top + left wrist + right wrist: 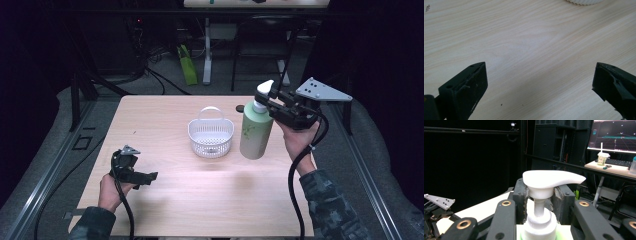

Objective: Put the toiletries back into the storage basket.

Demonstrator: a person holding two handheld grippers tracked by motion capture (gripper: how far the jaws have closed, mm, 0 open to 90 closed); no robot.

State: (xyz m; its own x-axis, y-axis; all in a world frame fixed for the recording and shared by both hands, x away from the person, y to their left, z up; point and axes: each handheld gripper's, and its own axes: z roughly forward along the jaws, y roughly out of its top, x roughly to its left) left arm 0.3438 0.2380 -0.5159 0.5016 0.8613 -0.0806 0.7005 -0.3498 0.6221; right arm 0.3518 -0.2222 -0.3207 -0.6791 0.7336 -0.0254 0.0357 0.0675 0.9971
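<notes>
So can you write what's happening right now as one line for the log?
right gripper: shut on pump bottle, lifted beside white basket | left gripper: open, low over table

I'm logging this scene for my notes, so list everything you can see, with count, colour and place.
Pump bottle: one, pale green plastic with a white pump head, lifted clear of the table right of the basket, held at the neck.
Basket: one, white perforated plastic with a hoop handle, mid-table.
Small round object: one, dark, on the table behind the bottle; too small to identify.
Table: one, light wood grain.
Green bag: one, on the floor beyond the table.
Left gripper: one, black, jaws open, low over the table's near left.
Right gripper: one, black with a grey plate, shut on the bottle's neck.
</notes>
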